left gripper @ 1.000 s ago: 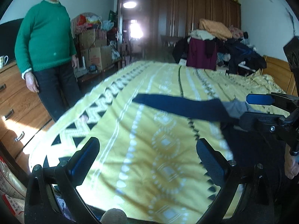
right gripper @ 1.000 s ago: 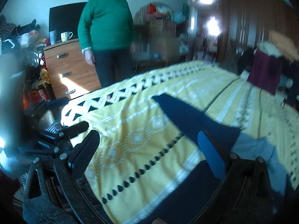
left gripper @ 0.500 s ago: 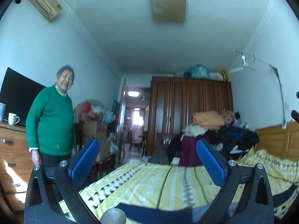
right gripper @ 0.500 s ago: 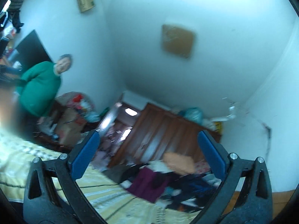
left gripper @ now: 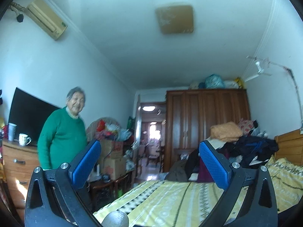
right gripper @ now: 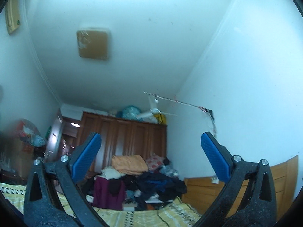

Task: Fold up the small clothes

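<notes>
- Both claws have tipped up since a second ago; back then they looked down at a dark blue garment lying flat on the yellow bedspread, and now they look at the ceiling and the far wall
- Left gripper has its blue pads wide apart, with nothing between them
- Right gripper is the same: pads far apart, holding nothing
- That dark blue garment does not show in either view now, so I cannot tell just where it lies; my guess is that it is still on the bed, low down and under both claws
- Only a strip of the yellow bedspread shows, at the very bottom of each view
- At the far end of the bed sits a pile of clothes with an orange blanket on top, in front of the brown wardrobe; it is well apart from both claws
- A person in a green sweater stands by the dresser, off to the left side of the bed
- What matters for the next move: the cloth lies below the claws, not ahead of them, so both would need to tip back down to find it
- I cannot tell which claw is nearer to it, or which way its long side runs
</notes>
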Motion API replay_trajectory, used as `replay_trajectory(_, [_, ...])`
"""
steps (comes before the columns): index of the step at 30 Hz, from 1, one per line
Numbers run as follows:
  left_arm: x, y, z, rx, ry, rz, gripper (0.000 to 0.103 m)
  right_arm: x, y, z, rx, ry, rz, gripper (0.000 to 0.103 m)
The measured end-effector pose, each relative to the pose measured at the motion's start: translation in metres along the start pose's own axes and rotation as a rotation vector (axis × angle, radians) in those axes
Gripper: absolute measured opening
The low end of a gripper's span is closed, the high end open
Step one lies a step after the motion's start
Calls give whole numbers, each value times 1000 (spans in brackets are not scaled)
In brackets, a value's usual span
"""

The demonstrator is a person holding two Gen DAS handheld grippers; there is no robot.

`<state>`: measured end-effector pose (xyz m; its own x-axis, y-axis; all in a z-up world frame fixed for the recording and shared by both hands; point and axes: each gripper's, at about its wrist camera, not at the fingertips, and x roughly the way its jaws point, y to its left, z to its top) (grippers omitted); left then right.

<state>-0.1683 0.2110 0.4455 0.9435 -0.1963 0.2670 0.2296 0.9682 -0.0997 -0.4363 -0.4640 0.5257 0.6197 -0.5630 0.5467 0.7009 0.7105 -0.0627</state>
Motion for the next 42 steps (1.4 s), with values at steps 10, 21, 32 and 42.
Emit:
replay_trajectory(10, [94, 84, -123, 122, 382, 220, 103, -14, -5, -53, -186, 268, -6, 103])
replay_trajectory(21, [218, 52, -419, -308, 1060, -86, 100, -91, 213, -274, 22, 890, 560, 103])
replay_trajectory(32, [314, 66, -554, -454, 1164, 21, 72, -73, 234, -344, 150, 1109, 629, 103])
replay_trajectory(42, [326, -65, -457, -369, 981, -364, 5, -55, 197, -387, 352, 1211, 573, 72])
